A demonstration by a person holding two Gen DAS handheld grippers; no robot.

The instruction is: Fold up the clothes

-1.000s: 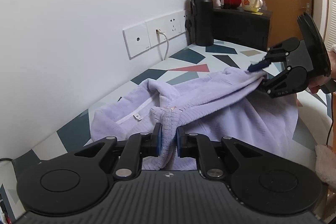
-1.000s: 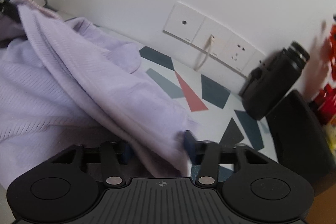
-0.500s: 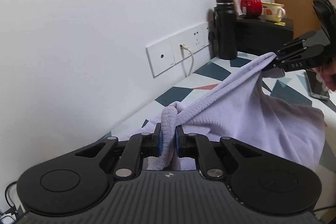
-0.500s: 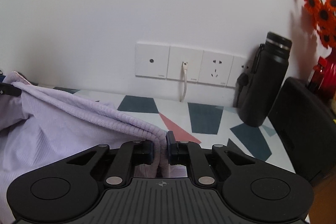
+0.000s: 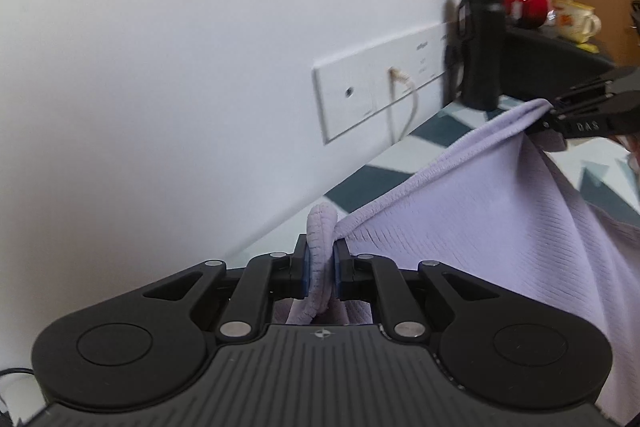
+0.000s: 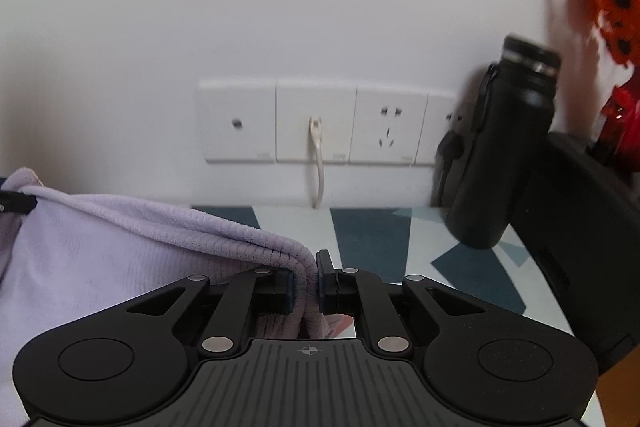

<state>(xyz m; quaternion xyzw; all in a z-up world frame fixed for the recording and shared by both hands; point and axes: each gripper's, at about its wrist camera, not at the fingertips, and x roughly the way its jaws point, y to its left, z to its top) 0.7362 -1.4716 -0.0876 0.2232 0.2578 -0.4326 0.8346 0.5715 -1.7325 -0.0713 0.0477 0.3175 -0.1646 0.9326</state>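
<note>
Lilac ribbed knit garment (image 5: 500,227), soft and stretchy, hangs in the air between two black two-finger grippers, its thick hemmed edge (image 5: 432,171) pulled into a near-straight line from one to the other. That line is the long axis: in the left wrist view it runs from the near centre up and away to the right. The left gripper (image 5: 321,269) has its blue-padded jaws pressed together on a bunched loop of the hem, close in front of its camera. The right gripper (image 5: 558,115) sits at the far right end of the line, jaws likewise clamped on the doubled hem, level and side-on to the left one. In the right wrist view the right gripper's own jaws pinch the cloth just ahead of the lens, and the hem stretches off to the left. Below the taut edge the fabric drapes down toward a white tabletop with dark teal and red geometric shapes (image 6: 372,231); whether its lower end rests there is hidden. Both grippers are raised above the table, held well apart, facing a white wall with a row of white wall sockets (image 6: 316,125). A tall black insulated bottle (image 6: 508,147) stands at the far right of the table.
</note>
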